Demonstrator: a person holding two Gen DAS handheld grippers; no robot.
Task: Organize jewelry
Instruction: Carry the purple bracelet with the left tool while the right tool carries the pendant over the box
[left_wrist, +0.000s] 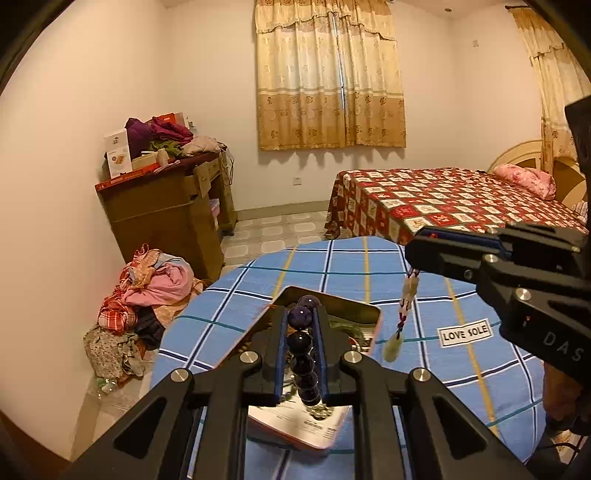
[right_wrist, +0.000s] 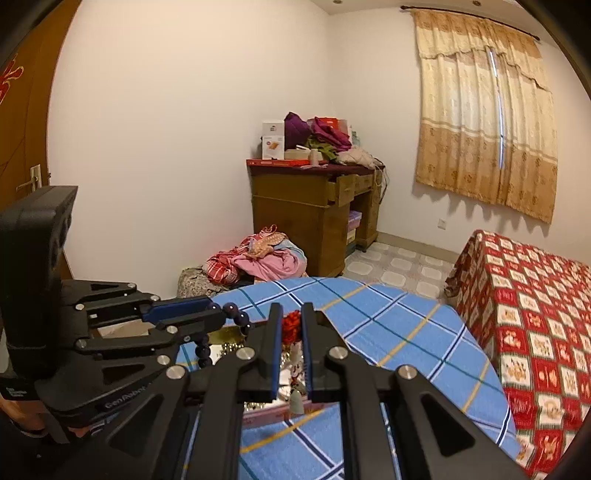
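- Left wrist view: left gripper (left_wrist: 301, 325) clamps the purple bead bracelet (left_wrist: 303, 354), strand running along its fingers, above the open tin (left_wrist: 364, 314).
- Right gripper (right_wrist: 290, 328) pinches the red cord pendant (left_wrist: 402, 317), hanging vertical, right of tin.
- Tin lies below both on the blue plaid cloth (left_wrist: 406, 369); left is nearer.

White walls, curtained window (left_wrist: 330, 74), wooden desk (left_wrist: 170, 206), red-quilted bed (left_wrist: 443, 203), tiled floor (left_wrist: 273, 230).
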